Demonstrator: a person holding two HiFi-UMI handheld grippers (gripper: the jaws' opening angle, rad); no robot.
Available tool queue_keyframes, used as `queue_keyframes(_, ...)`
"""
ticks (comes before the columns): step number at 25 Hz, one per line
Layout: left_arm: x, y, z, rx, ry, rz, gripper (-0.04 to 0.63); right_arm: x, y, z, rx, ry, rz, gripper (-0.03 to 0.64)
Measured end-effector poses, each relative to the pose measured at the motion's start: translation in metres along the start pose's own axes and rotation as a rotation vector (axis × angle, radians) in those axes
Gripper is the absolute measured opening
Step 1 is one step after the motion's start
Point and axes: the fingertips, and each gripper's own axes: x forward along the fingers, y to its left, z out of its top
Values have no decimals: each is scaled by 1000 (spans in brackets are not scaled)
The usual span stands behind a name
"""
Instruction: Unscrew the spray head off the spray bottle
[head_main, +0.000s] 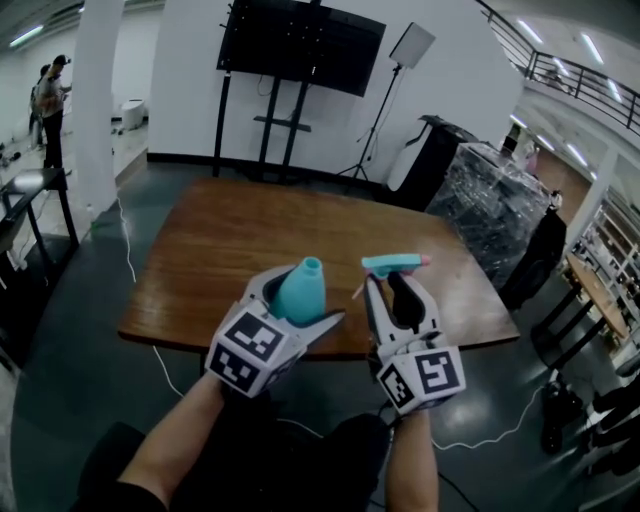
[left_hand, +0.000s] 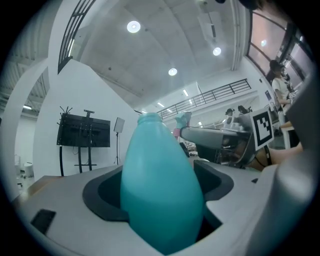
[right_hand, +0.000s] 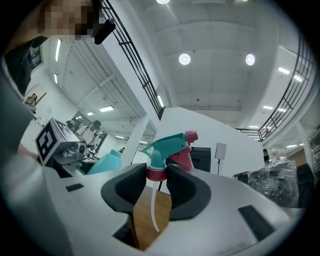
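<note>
My left gripper (head_main: 300, 305) is shut on the teal spray bottle (head_main: 301, 290), which stands upright between the jaws with its neck bare; in the left gripper view the bottle (left_hand: 160, 185) fills the middle. My right gripper (head_main: 398, 290) is shut on the spray head (head_main: 393, 263), clamped by its red collar (right_hand: 156, 173) with the teal and pink trigger part (right_hand: 170, 146) above the jaws. The thin dip tube (right_hand: 153, 210) hangs free below the collar. The head is apart from the bottle, held a little to its right, above the near edge of the wooden table (head_main: 230, 260).
Beyond the wooden table stand a large dark screen on a stand (head_main: 300, 45) and a light on a tripod (head_main: 410, 45). A wrapped bulky load (head_main: 490, 200) sits at the right. A person (head_main: 50, 100) stands far left. Cables trail on the floor.
</note>
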Motion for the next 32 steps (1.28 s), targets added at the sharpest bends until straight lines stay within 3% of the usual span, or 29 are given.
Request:
queue_keyframes(13,6,-11,-2,35,11,-35,416,-9,-3,-9,15,0,-34,135)
queue_keyframes(32,6,-14,0,38,5,-43,416,-8,0,-5,21,2,-15,137)
